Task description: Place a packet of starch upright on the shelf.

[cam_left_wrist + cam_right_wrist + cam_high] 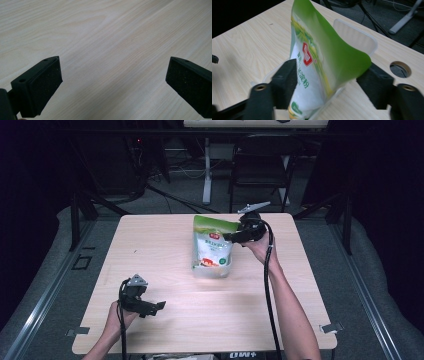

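Right tongs [231, 238] at the far side of the desk [165, 255], held in the right hand [260, 247], clamped on the upper right edge of a green and white pouch [212, 247]. Seen along the right tongs' own jaws: green and white pouch [317, 67] squeezed between the two black pads, one pad pressed against the printed white face with its red label, the other against the plain green back. Pouch standing inside a clear plastic container [212, 270], directly ahead of the right tongs; one ribbed translucent wall of the clear plastic container [357, 37] rising just beyond the pouch. Round hole [400, 69] in the desk top just past the right-hand jaw.

Left tongs [155, 308] near the front edge of the desk, gripped by the left hand [120, 317], well apart from the pouch and from the right tongs. Jaws spread wide, with nothing between them but bare pale wood grain [112, 50]. Grey three-cornered plate [136, 280] on top of the left tongs; black cable [267, 285] trailing from the right tongs back along the forearm.

Folding chair [260, 165] on the floor beyond the desk, behind the right tongs.
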### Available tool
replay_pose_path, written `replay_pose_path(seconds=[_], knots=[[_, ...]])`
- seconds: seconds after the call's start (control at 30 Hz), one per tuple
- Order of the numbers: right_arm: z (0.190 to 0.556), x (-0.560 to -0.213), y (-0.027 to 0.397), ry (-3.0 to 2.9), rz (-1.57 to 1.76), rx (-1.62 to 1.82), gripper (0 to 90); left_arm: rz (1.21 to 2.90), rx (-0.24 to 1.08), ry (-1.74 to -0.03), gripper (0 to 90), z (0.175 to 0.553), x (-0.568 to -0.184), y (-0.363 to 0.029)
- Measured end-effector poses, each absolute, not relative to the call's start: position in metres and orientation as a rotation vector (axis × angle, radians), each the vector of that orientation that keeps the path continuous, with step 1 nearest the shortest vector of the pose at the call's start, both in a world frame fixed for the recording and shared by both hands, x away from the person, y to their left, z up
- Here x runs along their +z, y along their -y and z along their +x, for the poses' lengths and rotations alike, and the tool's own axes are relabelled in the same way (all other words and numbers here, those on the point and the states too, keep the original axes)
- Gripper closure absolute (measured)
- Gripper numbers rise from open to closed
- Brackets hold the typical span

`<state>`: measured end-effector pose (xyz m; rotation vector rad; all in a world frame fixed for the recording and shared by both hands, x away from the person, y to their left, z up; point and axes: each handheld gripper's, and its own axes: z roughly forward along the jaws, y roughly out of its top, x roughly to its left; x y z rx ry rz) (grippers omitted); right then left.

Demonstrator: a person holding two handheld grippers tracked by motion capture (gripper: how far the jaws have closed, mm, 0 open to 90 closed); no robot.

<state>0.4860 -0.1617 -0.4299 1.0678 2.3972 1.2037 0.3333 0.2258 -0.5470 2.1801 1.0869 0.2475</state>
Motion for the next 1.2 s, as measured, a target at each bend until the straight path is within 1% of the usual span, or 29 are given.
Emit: replay_pose_path(seconds=[0.1, 0.17, 0.4, 0.7, 0.97, 1.1, 1.2], knots=[[0.479, -0.424, 0.165, -2.406, 1.07, 1.193, 19.6, 2.177, 0.247, -1.09, 0.3, 0.333, -0.547, -0.226], [0.472, -0.421, 0.168, -2.416, 1.077, 1.175, 15.8, 2.177, 0.247, -1.092, 0.3, 0.333, -0.547, -0.226], [0.446, -0.413, 0.18, -2.44, 1.095, 1.132, 9.7, 2.184, 0.255, -1.087, 0.3, 0.333, -0.547, -0.226], [0.4, -0.418, 0.201, -2.45, 1.111, 1.084, 8.3, 2.186, 0.257, -1.088, 0.3, 0.333, -0.547, -0.226], [0.364, -0.451, 0.217, -2.442, 1.154, 1.011, 9.2, 2.189, 0.259, -1.085, 0.3, 0.333, -0.547, -0.226], [0.353, -0.472, 0.222, -2.449, 1.177, 0.987, 10.0, 2.189, 0.253, -1.087, 0.3, 0.333, -0.547, -0.225], [0.35, -0.481, 0.227, -2.454, 1.206, 1.006, 12.7, 2.191, 0.256, -1.084, 0.3, 0.333, -0.547, -0.225]])
